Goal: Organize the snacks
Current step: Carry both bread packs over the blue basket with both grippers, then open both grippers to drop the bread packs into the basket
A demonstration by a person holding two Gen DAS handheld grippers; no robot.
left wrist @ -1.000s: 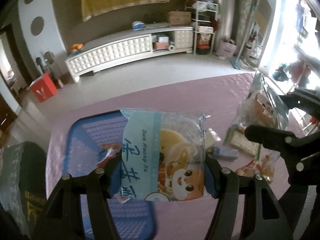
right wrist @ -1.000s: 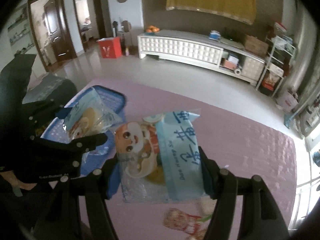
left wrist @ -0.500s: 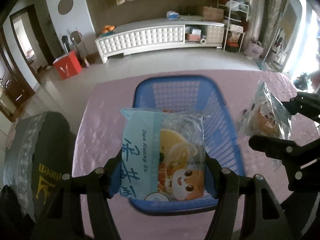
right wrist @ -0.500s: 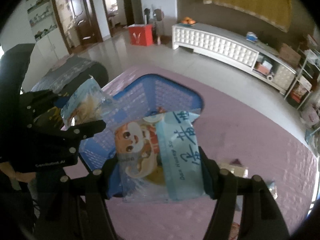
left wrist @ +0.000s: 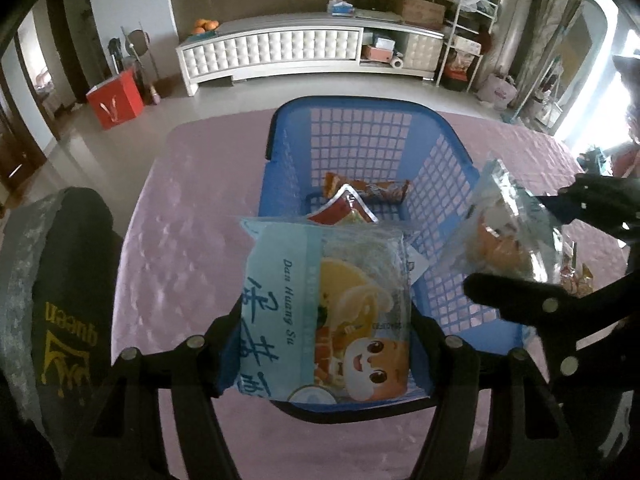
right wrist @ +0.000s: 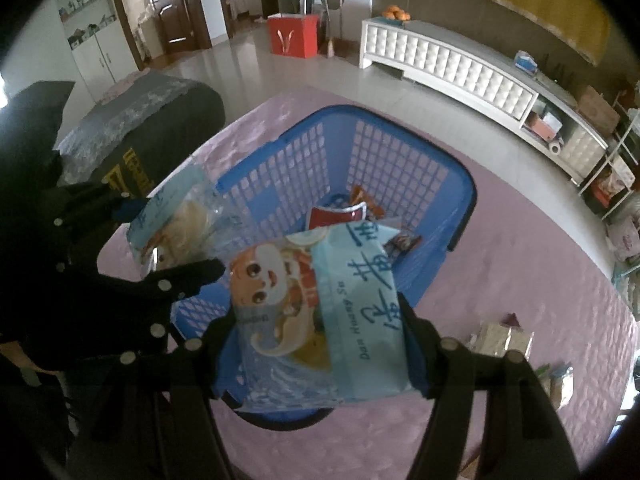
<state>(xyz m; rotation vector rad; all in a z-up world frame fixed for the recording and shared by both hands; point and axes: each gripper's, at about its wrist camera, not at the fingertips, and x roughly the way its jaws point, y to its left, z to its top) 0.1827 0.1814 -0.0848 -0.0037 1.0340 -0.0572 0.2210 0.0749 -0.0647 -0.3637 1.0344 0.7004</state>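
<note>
The table [left wrist: 188,216], covered in a pink quilted cloth, lies below both grippers. A blue mesh basket [left wrist: 372,148] stands on it, directly ahead of and beneath both sets of fingers, and holds a few red and orange snack packs [left wrist: 362,200].

The left hand-held gripper [left wrist: 326,354] is clamped on a light-blue pastry packet [left wrist: 326,308]. The packet's long axis runs away from the gripper toward the basket, cartoon face nearest the fingers.

The right hand-held gripper [right wrist: 320,350] is clamped on a matching pastry packet [right wrist: 320,312], tilted slightly, face on its left half.

Only the right wrist view shows loose wrapped snacks [right wrist: 502,338] on the table to that gripper's right. Only the left wrist view shows the right-held packet edge-on, to the right of the left gripper.
</note>
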